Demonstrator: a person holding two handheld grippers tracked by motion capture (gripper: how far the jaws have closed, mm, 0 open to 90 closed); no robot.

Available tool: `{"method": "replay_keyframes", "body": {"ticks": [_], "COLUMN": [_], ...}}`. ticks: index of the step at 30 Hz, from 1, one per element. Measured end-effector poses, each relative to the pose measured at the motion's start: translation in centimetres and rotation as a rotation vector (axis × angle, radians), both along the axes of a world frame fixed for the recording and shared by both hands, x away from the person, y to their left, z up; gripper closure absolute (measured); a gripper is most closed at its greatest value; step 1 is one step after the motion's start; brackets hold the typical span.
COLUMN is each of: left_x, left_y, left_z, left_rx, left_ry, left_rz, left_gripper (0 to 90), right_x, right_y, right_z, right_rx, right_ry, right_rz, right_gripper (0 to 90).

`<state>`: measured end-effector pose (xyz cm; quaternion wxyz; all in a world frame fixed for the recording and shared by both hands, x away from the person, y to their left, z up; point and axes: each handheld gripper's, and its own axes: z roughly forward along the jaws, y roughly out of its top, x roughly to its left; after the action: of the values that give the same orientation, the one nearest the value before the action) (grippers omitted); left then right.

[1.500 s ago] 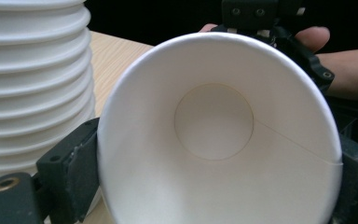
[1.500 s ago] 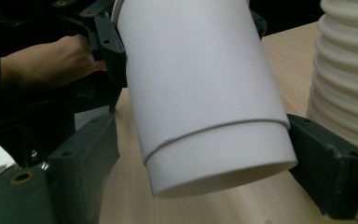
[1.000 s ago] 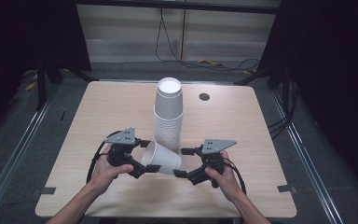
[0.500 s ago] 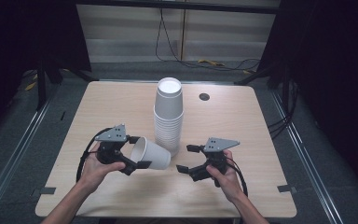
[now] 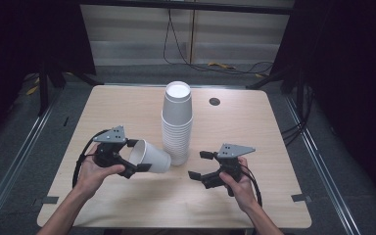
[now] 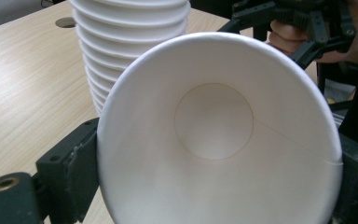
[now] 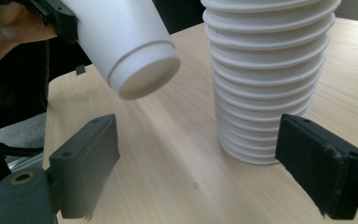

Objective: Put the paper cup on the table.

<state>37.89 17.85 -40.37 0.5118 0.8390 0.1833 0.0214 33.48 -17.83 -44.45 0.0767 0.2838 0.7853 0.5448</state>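
White paper cup (image 5: 149, 155) clamped sideways in left hand-held gripper (image 5: 136, 155) — beside cup stack (image 5: 177, 122)

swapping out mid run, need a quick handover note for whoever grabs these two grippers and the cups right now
Left gripper: shut on a single white paper cup, held on its side above the table, mouth toward the hand, base toward the stack.
Right gripper: jaws wide open, nothing between them, low over the light wooden table, aimed at the foot of the stack.
Tall stack of white paper cups: upside down at the table's middle, apart from the held cup.
Done: one cup is off the stack.
Left: probably set that cup down, then pull the next; where it goes can't be told.
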Motion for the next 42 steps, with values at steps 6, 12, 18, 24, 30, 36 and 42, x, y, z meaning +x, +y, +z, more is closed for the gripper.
{"method": "replay_keyframes", "body": {"ticks": [6,12,18,24,30,36,42], "left_x": [0.6,1.1,1.4,2.1,2.7,3.2,4.2], "left_y": [0.9,1.4,2.4,3.0,2.9,2.0,0.8], "left_z": [-0.2,-0.3,-0.1,-0.2,-0.1,0.0,-0.2], "left_rx": [0.02,0.047,0.079,0.117,0.16,0.245,0.312], "left_ry": [0.011,0.003,-0.022,-0.024,-0.038,-0.056,-0.038], "left_rz": [0.063,0.117,0.16,0.22,0.255,0.26,0.257], "left_gripper": [8.7,8.6,8.6,8.6,8.4,8.1,8.5], "right_x": [0.1,0.1,0.0,-0.1,-0.1,0.0,0.0], "right_y": [-0.3,-0.4,-0.8,-1.1,-1.1,-1.0,-0.9], "right_z": [0.0,0.0,-0.1,0.1,0.1,0.0,-0.1], "right_rx": [0.005,0.003,-0.003,0.001,-0.002,0.001,-0.002], "right_ry": [0.007,0.007,0.005,-0.008,-0.005,0.001,0.001], "right_rz": [0.005,0.004,-0.019,-0.045,-0.04,-0.036,-0.032], "right_gripper": [13.4,13.3,13.3,13.3,13.3,13.3,13.3]}}
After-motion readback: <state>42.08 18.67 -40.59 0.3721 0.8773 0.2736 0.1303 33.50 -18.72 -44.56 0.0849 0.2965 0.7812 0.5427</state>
